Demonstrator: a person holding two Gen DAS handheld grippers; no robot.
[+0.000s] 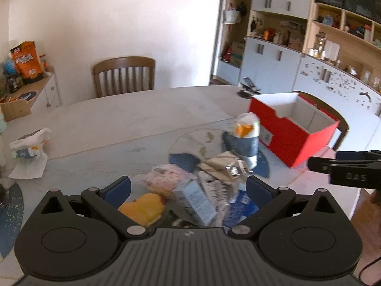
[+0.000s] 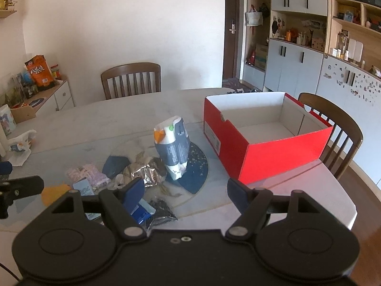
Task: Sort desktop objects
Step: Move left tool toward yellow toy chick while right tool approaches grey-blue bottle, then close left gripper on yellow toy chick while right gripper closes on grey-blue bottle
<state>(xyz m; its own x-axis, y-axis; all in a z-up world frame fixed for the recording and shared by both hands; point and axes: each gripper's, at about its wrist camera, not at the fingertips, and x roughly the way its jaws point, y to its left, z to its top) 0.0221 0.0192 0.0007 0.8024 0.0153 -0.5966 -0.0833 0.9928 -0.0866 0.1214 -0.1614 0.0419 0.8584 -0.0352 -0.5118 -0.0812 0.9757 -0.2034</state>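
Observation:
A heap of small packets lies on the table's glass turntable (image 2: 190,205): a yellow item (image 1: 142,208), a pink packet (image 1: 166,178), a light blue box (image 1: 198,199), a silver foil wrapper (image 2: 147,171) and a black packet (image 2: 162,211). A tall grey and white bag (image 2: 173,147) with an orange mark stands upright beside them. An open, empty red box (image 2: 266,133) sits to the right. My left gripper (image 1: 188,188) hangs open just above the heap, nothing between its fingers. My right gripper (image 2: 185,190) is open too, near the heap's right side.
A crumpled white packet on a tissue (image 1: 31,147) lies at the table's far left. A dark blue placemat (image 2: 195,169) sits under the tall bag. Wooden chairs (image 2: 131,79) stand behind the table and beside the red box (image 2: 333,128). A side cabinet (image 2: 47,95) holds snack bags.

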